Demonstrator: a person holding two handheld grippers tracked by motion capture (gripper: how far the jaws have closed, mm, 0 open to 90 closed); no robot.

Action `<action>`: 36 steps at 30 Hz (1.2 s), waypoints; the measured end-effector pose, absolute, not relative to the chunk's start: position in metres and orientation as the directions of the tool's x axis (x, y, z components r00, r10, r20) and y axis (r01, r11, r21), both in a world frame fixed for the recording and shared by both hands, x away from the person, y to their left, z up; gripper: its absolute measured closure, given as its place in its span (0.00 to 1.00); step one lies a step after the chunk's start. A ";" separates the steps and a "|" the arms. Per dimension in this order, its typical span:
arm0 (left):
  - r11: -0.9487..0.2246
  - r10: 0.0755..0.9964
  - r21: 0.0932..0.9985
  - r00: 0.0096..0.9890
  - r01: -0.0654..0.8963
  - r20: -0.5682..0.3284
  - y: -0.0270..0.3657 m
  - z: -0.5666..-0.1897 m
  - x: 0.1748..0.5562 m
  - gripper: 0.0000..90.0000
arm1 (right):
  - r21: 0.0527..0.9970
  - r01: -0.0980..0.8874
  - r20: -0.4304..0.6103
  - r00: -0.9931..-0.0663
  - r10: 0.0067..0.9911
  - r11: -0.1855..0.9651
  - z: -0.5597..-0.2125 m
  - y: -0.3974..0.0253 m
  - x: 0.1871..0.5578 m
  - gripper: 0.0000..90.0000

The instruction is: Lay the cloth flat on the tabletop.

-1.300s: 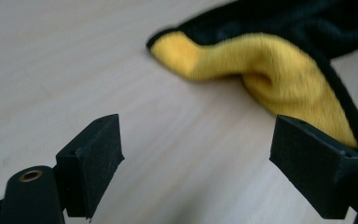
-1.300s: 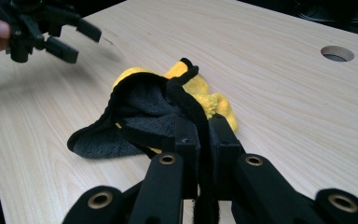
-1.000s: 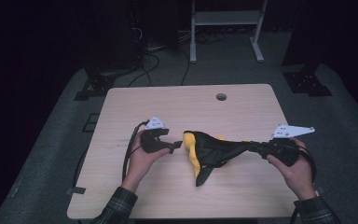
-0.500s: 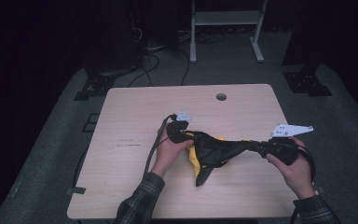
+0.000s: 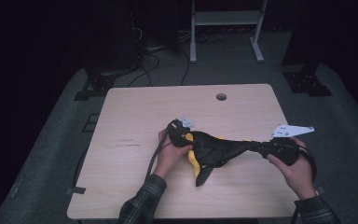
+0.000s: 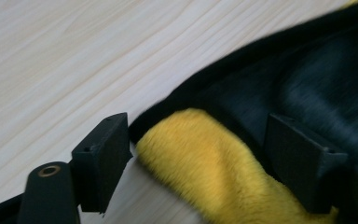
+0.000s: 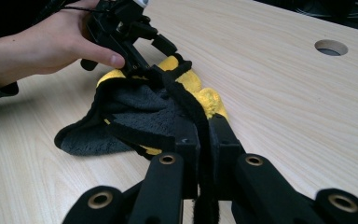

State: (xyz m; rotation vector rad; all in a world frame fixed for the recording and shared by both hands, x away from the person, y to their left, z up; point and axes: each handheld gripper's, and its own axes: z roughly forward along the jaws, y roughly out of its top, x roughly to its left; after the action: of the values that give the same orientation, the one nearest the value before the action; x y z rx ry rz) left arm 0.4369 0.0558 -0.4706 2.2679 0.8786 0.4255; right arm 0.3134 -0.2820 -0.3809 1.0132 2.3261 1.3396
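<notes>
Right gripper clamped on black edge of cloth; cloth drawn out from it toward left gripper, likely to hold that end fixed. Left gripper jaws spread wide, straddling yellow fold where black hem meets it, nothing pinched yet; placement suggests second grasp for spreading or folding. Cloth lies bunched on desk between both grippers, dark flap hanging toward person.
</notes>
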 end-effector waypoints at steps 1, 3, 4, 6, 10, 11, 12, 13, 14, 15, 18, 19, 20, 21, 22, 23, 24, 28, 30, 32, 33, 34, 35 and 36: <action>-0.544 0.695 0.687 0.717 0.481 0.049 0.059 -0.471 0.437 0.27 | 0.838 0.437 0.105 -0.718 0.688 0.328 -0.381 -0.282 0.313 0.93; -0.530 0.703 0.697 0.710 0.484 0.042 0.067 -0.470 0.437 0.30 | 0.837 0.436 0.102 -0.718 0.689 0.330 -0.381 -0.282 0.313 0.93; -0.522 0.704 0.700 0.710 0.488 0.031 0.071 -0.470 0.437 0.33 | 0.837 0.437 0.103 -0.717 0.690 0.330 -0.381 -0.282 0.313 0.93; -0.500 0.713 0.707 0.702 0.501 0.007 0.078 -0.469 0.438 0.38 | 0.836 0.438 0.102 -0.716 0.691 0.331 -0.381 -0.282 0.313 0.93; -0.469 0.717 0.718 0.697 0.514 -0.030 0.089 -0.467 0.440 0.44 | 0.835 0.439 0.101 -0.715 0.691 0.332 -0.382 -0.282 0.314 0.93; -0.464 0.718 0.721 0.695 0.515 -0.035 0.092 -0.466 0.440 0.44 | 0.835 0.438 0.100 -0.715 0.692 0.332 -0.382 -0.282 0.313 0.93; -0.455 0.718 0.724 0.695 0.519 -0.047 0.095 -0.465 0.440 0.45 | 0.835 0.438 0.099 -0.715 0.692 0.333 -0.382 -0.282 0.313 0.93; -0.443 0.717 0.726 0.694 0.526 -0.066 0.098 -0.464 0.440 0.47 | 0.835 0.438 0.098 -0.714 0.693 0.333 -0.382 -0.282 0.313 0.93; -0.433 0.716 0.726 0.693 0.535 -0.083 0.101 -0.464 0.440 0.48 | 0.834 0.440 0.099 -0.713 0.694 0.333 -0.382 -0.282 0.313 0.93; -0.427 0.712 0.725 0.695 0.541 -0.100 0.103 -0.464 0.440 0.49 | 0.834 0.439 0.099 -0.714 0.693 0.333 -0.382 -0.282 0.313 0.93; -0.400 0.714 0.713 0.683 0.576 -0.151 0.109 -0.466 0.440 0.52 | 0.835 0.438 0.097 -0.714 0.693 0.335 -0.382 -0.282 0.314 0.93; -0.384 0.715 0.715 0.678 0.584 -0.170 0.111 -0.467 0.440 0.52 | 0.835 0.438 0.097 -0.715 0.693 0.335 -0.382 -0.282 0.314 0.93; -0.371 0.716 0.716 0.673 0.592 -0.185 0.113 -0.468 0.440 0.54 | 0.834 0.440 0.099 -0.714 0.694 0.334 -0.382 -0.282 0.313 0.93; -0.378 0.715 0.709 0.674 0.595 -0.184 0.116 -0.468 0.440 0.56 | 0.834 0.439 0.099 -0.714 0.693 0.334 -0.382 -0.282 0.313 0.93; -0.377 0.713 0.708 0.675 0.597 -0.189 0.117 -0.468 0.440 0.57 | 0.834 0.439 0.098 -0.714 0.694 0.333 -0.382 -0.282 0.313 0.93; -0.383 0.712 0.706 0.677 0.596 -0.186 0.119 -0.469 0.440 0.58 | 0.835 0.439 0.098 -0.713 0.694 0.333 -0.382 -0.282 0.313 0.93; -0.383 0.719 0.703 0.671 0.600 -0.182 0.119 -0.469 0.439 0.58 | 0.834 0.439 0.099 -0.713 0.694 0.333 -0.382 -0.282 0.313 0.93; -0.384 0.741 0.702 0.654 0.599 -0.153 0.122 -0.470 0.438 0.47 | 0.834 0.439 0.096 -0.714 0.694 0.335 -0.382 -0.282 0.314 0.93; -0.379 0.745 0.712 0.651 0.592 -0.144 0.124 -0.471 0.438 0.51 | 0.833 0.439 0.096 -0.714 0.694 0.336 -0.382 -0.282 0.313 0.93; -0.399 0.743 0.717 0.660 0.571 -0.112 0.124 -0.472 0.437 0.61 | 0.834 0.437 0.094 -0.714 0.694 0.337 -0.382 -0.282 0.313 0.93; -0.407 0.742 0.722 0.663 0.560 -0.097 0.124 -0.472 0.436 0.66 | 0.834 0.437 0.094 -0.714 0.694 0.337 -0.382 -0.282 0.313 0.93; -0.413 0.741 0.722 0.666 0.555 -0.087 0.124 -0.472 0.434 0.72 | 0.833 0.439 0.096 -0.713 0.695 0.336 -0.382 -0.282 0.313 0.93; -0.414 0.741 0.723 0.666 0.552 -0.084 0.124 -0.473 0.433 0.77 | 0.834 0.438 0.094 -0.713 0.695 0.336 -0.382 -0.282 0.314 0.93; -0.419 0.742 0.724 0.667 0.548 -0.075 0.124 -0.473 0.433 0.82 | 0.834 0.437 0.094 -0.713 0.695 0.336 -0.382 -0.282 0.314 0.93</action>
State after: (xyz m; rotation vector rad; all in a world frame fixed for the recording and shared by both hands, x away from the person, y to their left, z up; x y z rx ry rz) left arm 0.4328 0.1239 -0.4728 2.1312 0.9916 0.3303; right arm 0.3137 -0.2824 -0.3820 1.0146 2.3251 1.3178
